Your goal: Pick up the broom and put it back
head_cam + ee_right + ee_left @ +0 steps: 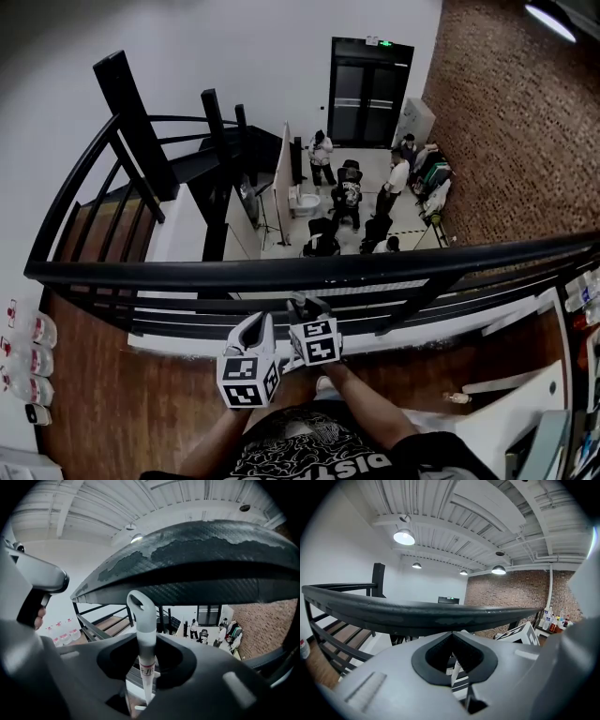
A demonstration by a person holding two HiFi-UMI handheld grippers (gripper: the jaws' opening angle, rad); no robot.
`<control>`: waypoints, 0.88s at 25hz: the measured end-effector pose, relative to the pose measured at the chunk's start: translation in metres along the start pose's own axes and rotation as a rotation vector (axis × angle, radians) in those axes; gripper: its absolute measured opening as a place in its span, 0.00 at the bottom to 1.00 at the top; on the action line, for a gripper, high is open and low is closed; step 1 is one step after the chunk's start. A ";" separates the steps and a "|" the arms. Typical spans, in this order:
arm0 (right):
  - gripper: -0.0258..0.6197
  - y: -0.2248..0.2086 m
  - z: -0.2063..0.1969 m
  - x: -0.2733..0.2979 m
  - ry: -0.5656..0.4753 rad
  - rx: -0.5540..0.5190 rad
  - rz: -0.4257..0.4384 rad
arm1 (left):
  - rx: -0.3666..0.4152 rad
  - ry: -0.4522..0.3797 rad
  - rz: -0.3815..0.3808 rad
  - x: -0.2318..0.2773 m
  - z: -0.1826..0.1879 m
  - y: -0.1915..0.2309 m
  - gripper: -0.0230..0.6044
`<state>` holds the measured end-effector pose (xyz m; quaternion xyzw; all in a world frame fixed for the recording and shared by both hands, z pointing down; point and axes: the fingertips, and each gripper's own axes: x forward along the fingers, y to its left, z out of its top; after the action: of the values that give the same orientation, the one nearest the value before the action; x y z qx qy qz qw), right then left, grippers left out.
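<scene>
Standing at the black handrail (pixel 309 270), you had bottles (pixel 39 330) along the wall at far left and bare wooden floor (pixel 141 394) beside them. Your left gripper (pixel 452 633) sat near the rail, jaws pressed together at the tips. Your right gripper (pixel 146 641) pinched the broom handle (pixel 140 620) upright, its loop close beneath the rail. A white table edge (pixel 525 403) boxed you in at right.
</scene>
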<state>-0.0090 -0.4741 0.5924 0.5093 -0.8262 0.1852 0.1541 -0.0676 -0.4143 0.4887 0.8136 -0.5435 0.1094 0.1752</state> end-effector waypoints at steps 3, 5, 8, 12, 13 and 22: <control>0.19 0.000 -0.001 -0.007 -0.008 0.008 -0.016 | -0.005 -0.004 0.000 -0.005 -0.002 0.000 0.04; 0.19 0.002 -0.002 -0.013 -0.011 0.006 -0.023 | -0.007 -0.008 -0.004 -0.009 -0.003 -0.001 0.04; 0.18 0.005 -0.005 -0.023 -0.015 0.003 -0.030 | -0.008 -0.014 -0.013 -0.016 -0.006 -0.004 0.04; 0.18 0.008 -0.010 -0.035 -0.020 0.011 -0.037 | -0.012 -0.027 -0.026 -0.022 -0.007 -0.007 0.04; 0.18 0.009 -0.011 -0.039 -0.022 0.012 -0.041 | -0.013 -0.030 -0.030 -0.024 -0.007 -0.008 0.04; 0.18 0.010 -0.002 -0.094 -0.089 0.018 -0.101 | -0.011 -0.048 -0.105 -0.038 -0.011 -0.030 0.04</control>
<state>0.0231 -0.3959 0.5510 0.5595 -0.8037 0.1619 0.1218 -0.0548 -0.3672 0.4798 0.8425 -0.5045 0.0774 0.1722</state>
